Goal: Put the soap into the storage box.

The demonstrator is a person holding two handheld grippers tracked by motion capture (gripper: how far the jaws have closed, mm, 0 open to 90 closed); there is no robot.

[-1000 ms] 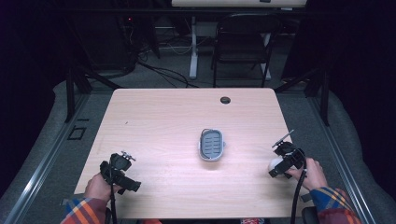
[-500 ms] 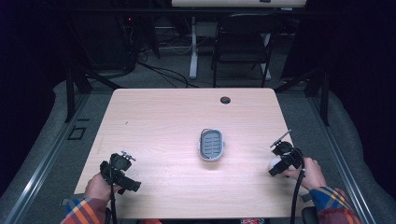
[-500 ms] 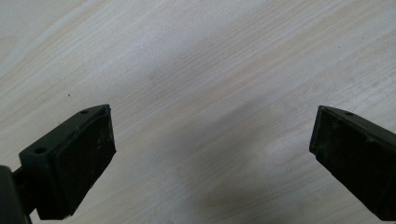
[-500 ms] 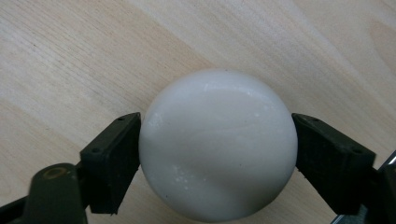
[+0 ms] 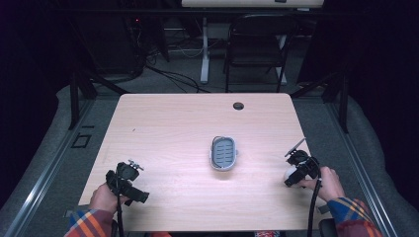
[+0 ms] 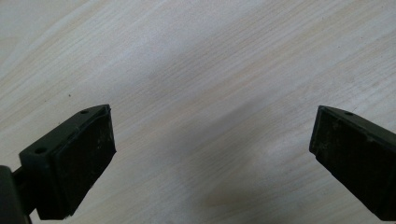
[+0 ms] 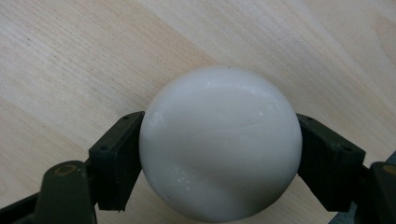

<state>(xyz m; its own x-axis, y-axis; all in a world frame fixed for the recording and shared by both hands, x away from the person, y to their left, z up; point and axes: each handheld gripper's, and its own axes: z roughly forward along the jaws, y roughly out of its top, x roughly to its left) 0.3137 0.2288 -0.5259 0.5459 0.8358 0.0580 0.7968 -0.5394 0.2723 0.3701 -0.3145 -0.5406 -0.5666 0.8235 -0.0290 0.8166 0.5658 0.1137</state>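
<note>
A smooth white rounded lump (image 7: 219,144), like a bar of soap, lies on the wooden table (image 5: 168,128) near its right edge. My right gripper (image 7: 219,161) is shut on it, its jaws having just closed in, and both pads (image 7: 119,158) press its sides. From above, the lump (image 5: 288,174) peeks out under the right gripper (image 5: 292,177). A grey oval dish (image 5: 224,153) with a ribbed blue inside sits at the table's middle. My left gripper (image 5: 136,193) rests at the front left, its jaws open wide (image 6: 212,154) over bare wood.
A round cable hole (image 5: 238,105) lies near the table's far edge. A dark chair (image 5: 257,44) and a white desk leg (image 5: 204,49) stand beyond the table. Grey floor runs along both sides.
The right gripper's jaws have drawn in around the white lump. Both hands stay where they were, and the dish has not moved.
</note>
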